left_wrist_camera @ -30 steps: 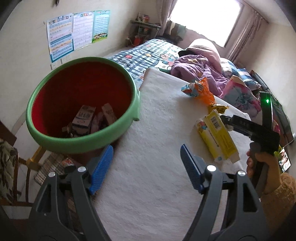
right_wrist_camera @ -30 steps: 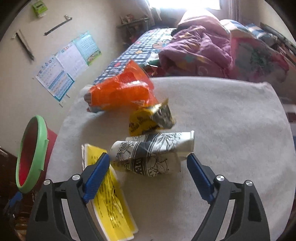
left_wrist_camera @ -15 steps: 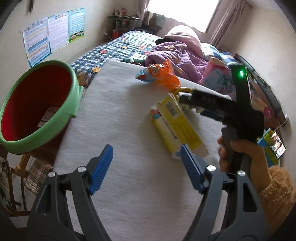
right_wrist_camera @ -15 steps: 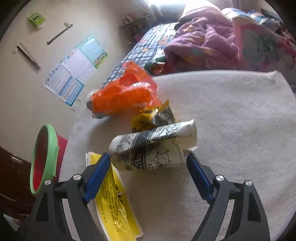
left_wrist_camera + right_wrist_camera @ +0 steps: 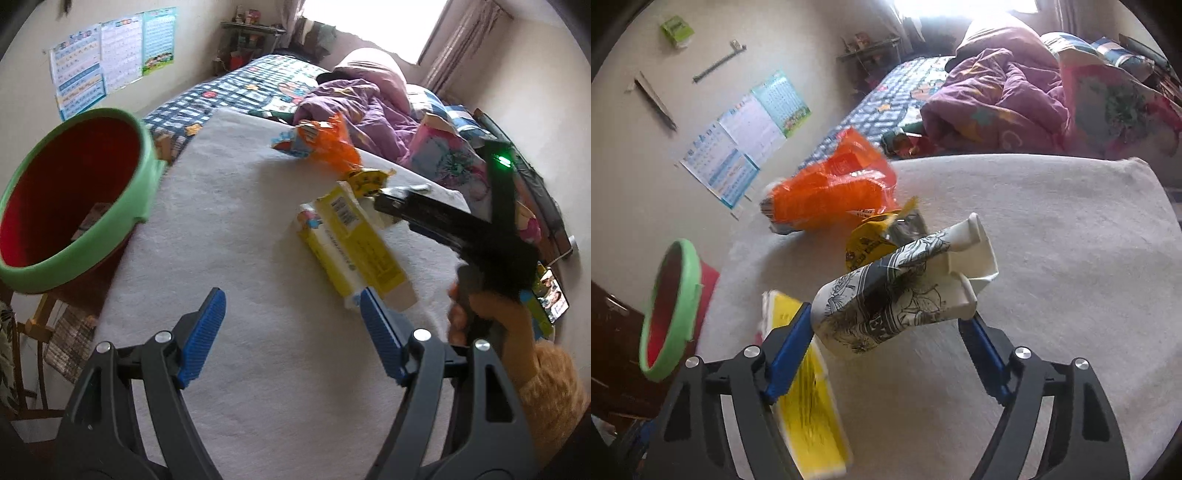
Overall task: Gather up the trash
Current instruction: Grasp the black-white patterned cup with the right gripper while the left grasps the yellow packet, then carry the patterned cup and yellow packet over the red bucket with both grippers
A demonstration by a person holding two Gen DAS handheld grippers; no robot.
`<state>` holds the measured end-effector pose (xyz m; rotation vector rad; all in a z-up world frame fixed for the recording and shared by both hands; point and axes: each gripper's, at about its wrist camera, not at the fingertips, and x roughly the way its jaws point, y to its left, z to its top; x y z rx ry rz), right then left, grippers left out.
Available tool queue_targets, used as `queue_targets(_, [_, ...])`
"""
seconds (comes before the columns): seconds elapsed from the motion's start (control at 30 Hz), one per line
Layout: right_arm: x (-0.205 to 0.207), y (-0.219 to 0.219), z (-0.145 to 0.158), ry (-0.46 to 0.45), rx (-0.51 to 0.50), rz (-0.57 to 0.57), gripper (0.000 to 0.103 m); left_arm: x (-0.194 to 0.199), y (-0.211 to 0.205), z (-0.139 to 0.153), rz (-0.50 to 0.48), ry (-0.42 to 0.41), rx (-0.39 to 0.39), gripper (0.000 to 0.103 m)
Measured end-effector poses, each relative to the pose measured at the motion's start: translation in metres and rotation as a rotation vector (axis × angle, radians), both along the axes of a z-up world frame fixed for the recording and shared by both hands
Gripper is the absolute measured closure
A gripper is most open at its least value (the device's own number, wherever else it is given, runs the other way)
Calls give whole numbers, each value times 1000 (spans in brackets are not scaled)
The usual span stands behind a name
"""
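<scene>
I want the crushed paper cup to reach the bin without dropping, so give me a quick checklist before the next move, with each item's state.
1. Crushed paper cup between right claw pads: ok; jaws closing.
2. Grip firm enough to carry: cannot tell.
3. Cup clear of the yellow box: ok, it looks raised above it.
4. Green-rimmed bin open with room inside: ok.
5. Left claw open and empty: ok.
6. Left claw clear of the right claw's way to the bin: cannot tell.

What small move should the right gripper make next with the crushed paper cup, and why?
Probably carry it toward the green-rimmed bin. The crushed paper cup sits between the closing jaws of the right gripper, apparently lifted off the table, and the bin stands open at the left.
</scene>
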<state>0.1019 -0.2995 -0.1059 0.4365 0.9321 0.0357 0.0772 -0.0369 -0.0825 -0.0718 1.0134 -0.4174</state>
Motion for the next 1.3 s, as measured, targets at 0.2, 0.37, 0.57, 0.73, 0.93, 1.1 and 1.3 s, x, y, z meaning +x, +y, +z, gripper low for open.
queue_targets(0.2, [-83, -22, 30, -95, -85, -79, 27, 21, -35, -7, -17, 7, -31, 29])
queue_targets(0.37, [-125, -17, 29, -82, -93, -96, 26, 39, -65, -26, -21, 48, -28, 29])
queue_targets(0.57, [-141, -11, 32, -82, -91, -85, 26, 50, -86, -47, -59, 90, 22, 35])
queue_targets(0.73, [-144, -10, 39, -105, -93, -87, 26, 42, -72, -38, -74, 84, -15, 62])
queue_targets(0.93, [-135, 3, 42, -113, -90, -47, 26, 19, -48, -12, -83, -17, 9, 63])
queue_targets(1.1, [-125, 22, 42, -110, -91, 0, 26, 4, -19, 9, -31, -93, 9, 63])
queue_targets(1.3, [-117, 47, 45, -116, -99, 44, 27, -6, 12, 22, 21, -148, 21, 63])
